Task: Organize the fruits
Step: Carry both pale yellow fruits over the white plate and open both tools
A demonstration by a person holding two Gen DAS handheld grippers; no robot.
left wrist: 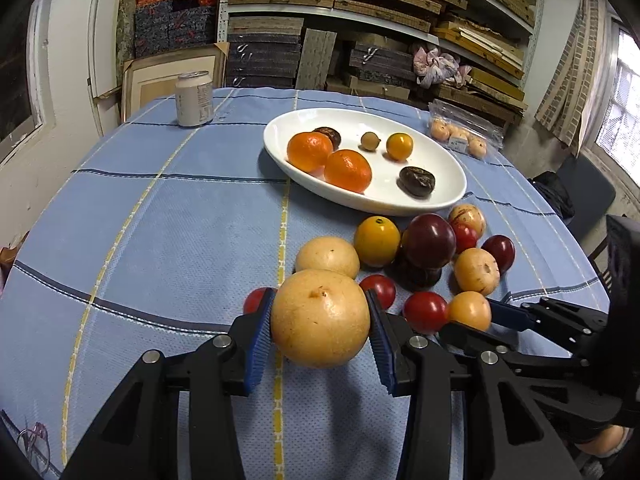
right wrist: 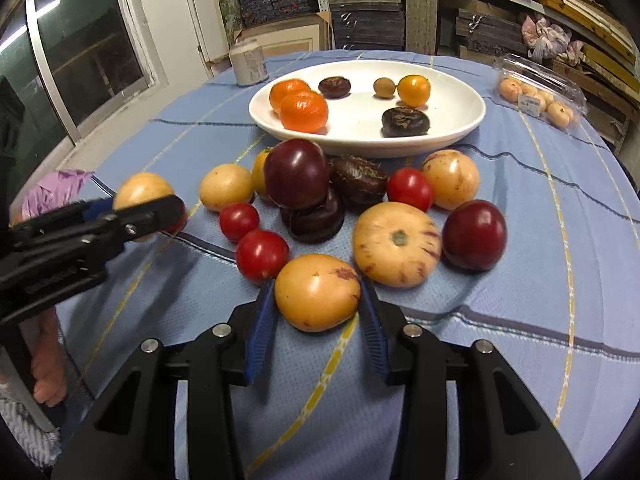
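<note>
Fruit stock-take, taken from my two hand-held grippers.

Already in the white dish (left wrist: 448,200): two mandarins (left wrist: 347,171), two dark wrinkled fruits (left wrist: 417,181), one small yellow fruit (left wrist: 399,146), one small tan ball (left wrist: 369,141). Six pieces, with plenty of bare dish left.

Held, left gripper (left wrist: 320,322): one large pale-yellow round fruit (left wrist: 320,318). My jaws are clamped on its two flanks, the blue pads pressing on the skin; it sits low over the blue checked worktop (left wrist: 160,240), well short of the dish. Whether it has left the cloth I cannot tell.

Held or nearly held, right gripper (right wrist: 318,298): one speckled yellow fruit (right wrist: 317,292), lying on the cloth at the near edge of the heap. My jaws stand on either side with both pads meeting its skin, so I judge it gripped, not lifted.

Loose on the worktop, between me and the dish: cherry tomatoes (right wrist: 262,255), two dark red plums (right wrist: 296,173), further pale melons (right wrist: 397,244), one orange-yellow fruit (left wrist: 376,241), two dark flat fruits (right wrist: 358,183).

Not counted: sealed punnet (right wrist: 538,96), drink can (left wrist: 194,98).

Judgement: under halfway. Two pieces in hand, roughly a dozen more to move.
</note>
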